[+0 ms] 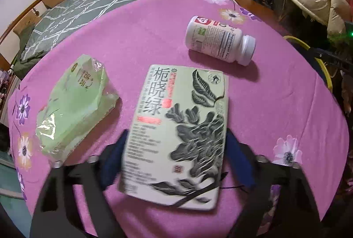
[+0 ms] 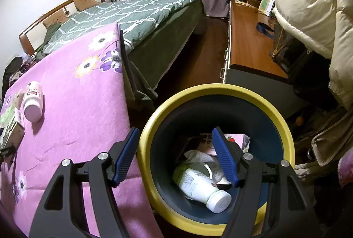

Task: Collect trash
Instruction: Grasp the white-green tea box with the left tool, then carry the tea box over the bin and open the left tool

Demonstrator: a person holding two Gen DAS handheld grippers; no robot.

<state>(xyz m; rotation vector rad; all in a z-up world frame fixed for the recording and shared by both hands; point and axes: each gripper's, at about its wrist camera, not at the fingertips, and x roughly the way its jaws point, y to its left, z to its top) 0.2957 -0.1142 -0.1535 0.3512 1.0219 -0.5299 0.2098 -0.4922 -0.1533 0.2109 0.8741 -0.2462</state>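
A flat pale-green tea box point(image 1: 176, 127) with dark leaf prints lies on the pink flowered tablecloth point(image 1: 143, 35). My left gripper point(image 1: 176, 134) straddles its near half, and both blue pads point(image 1: 114, 158) sit against its long sides, shut on it. A crumpled green plastic wrapper point(image 1: 75, 103) lies to its left and a white pill bottle point(image 1: 218, 39) on its side beyond it to the right. My right gripper point(image 2: 174, 130) hangs open and empty over the yellow-rimmed bin point(image 2: 154, 119), which holds a white bottle point(image 2: 198, 185), tissue and a carton.
The bin stands on the floor off the table's right edge point(image 2: 123, 74). A bed with a green checked quilt point(image 2: 136, 10) lies behind the table. A wooden desk point(image 2: 247, 39) and a cream puffer jacket point(image 2: 308, 6) are to the right.
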